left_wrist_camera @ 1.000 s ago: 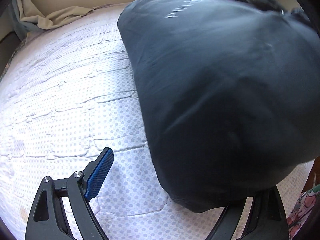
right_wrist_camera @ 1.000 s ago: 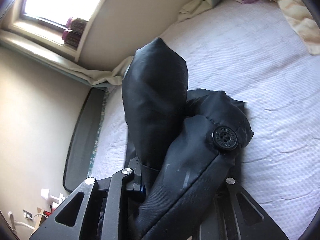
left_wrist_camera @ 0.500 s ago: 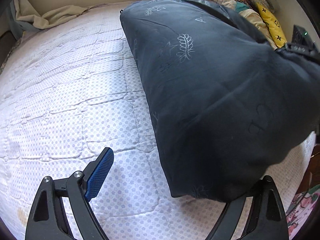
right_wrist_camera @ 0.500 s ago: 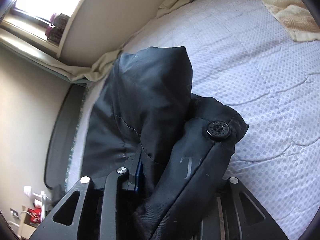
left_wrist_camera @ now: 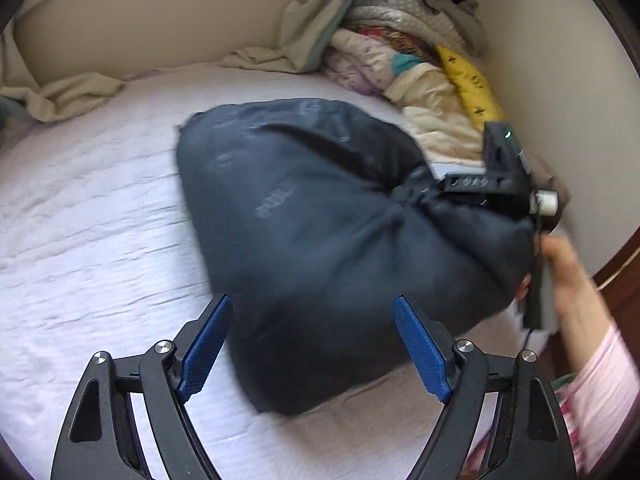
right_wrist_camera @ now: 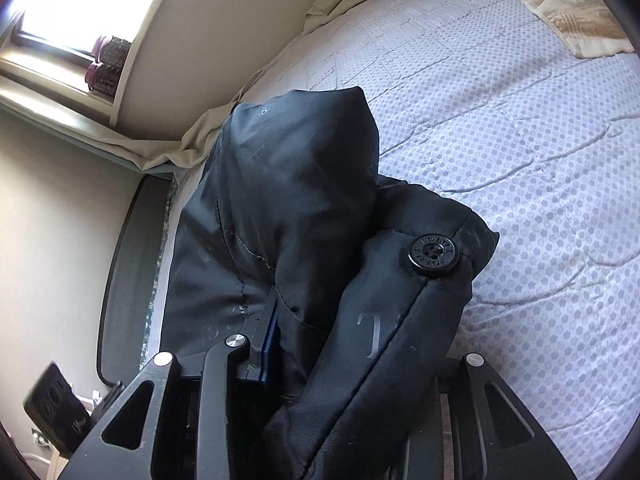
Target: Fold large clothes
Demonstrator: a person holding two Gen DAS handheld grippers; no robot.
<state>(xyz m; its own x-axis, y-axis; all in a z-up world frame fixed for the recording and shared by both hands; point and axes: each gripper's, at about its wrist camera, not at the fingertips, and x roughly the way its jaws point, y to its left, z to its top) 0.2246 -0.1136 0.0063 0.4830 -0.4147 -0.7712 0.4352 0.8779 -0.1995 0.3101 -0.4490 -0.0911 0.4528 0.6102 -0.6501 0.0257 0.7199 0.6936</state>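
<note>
Right gripper (right_wrist_camera: 340,368) loosening on bunched dark jacket (left_wrist_camera: 340,240), left gripper (left_wrist_camera: 312,344) wide, empty; folding on bed (left_wrist_camera: 88,220) barely begun.

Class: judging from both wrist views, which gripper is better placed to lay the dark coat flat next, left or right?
Probably right: the right gripper, its jaws just opening, has the dark coat bunched between them, while the left gripper hangs open, touching nothing.

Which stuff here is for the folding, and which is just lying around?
For the job: dark coat, left gripper, right gripper.

Lying about: bedding pile, beige sheet, yellow towel, hair rollers.
</note>
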